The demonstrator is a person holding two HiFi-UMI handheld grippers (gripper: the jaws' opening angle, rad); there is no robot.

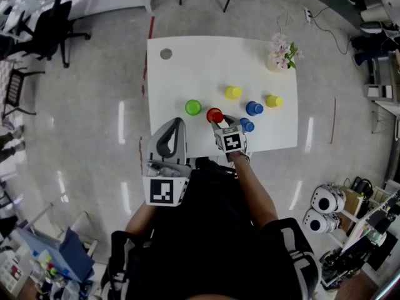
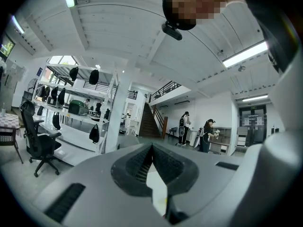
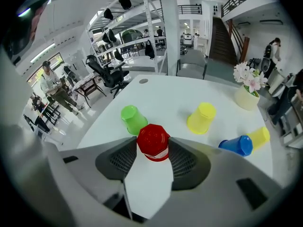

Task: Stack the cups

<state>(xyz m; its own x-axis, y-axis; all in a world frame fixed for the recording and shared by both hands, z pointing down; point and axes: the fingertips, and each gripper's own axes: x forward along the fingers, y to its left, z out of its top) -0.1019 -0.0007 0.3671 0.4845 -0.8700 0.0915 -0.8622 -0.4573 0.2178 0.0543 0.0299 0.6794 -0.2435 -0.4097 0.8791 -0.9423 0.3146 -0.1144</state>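
Note:
An upturned red cup [image 3: 153, 141] sits between the jaws of my right gripper [image 3: 153, 148], which is shut on its sides, pinching it. In the head view this gripper [image 1: 215, 119] and the red cup [image 1: 215, 115] are over the near middle of the white table [image 1: 187, 61]. A green cup [image 1: 193, 107] stands just left of it, and a yellow cup [image 1: 233, 92] farther back. Two blue cups [image 1: 254, 108] [image 1: 247, 125] and a second yellow cup [image 1: 273, 101] lie to the right. My left gripper [image 1: 180, 122] hovers at the table's near edge, shut and empty [image 2: 151, 148].
A vase of flowers [image 1: 281, 58] stands at the table's far right corner, and a small grey disc [image 1: 165, 54] lies at the far left. Office chairs, shelves and equipment surround the table on the floor.

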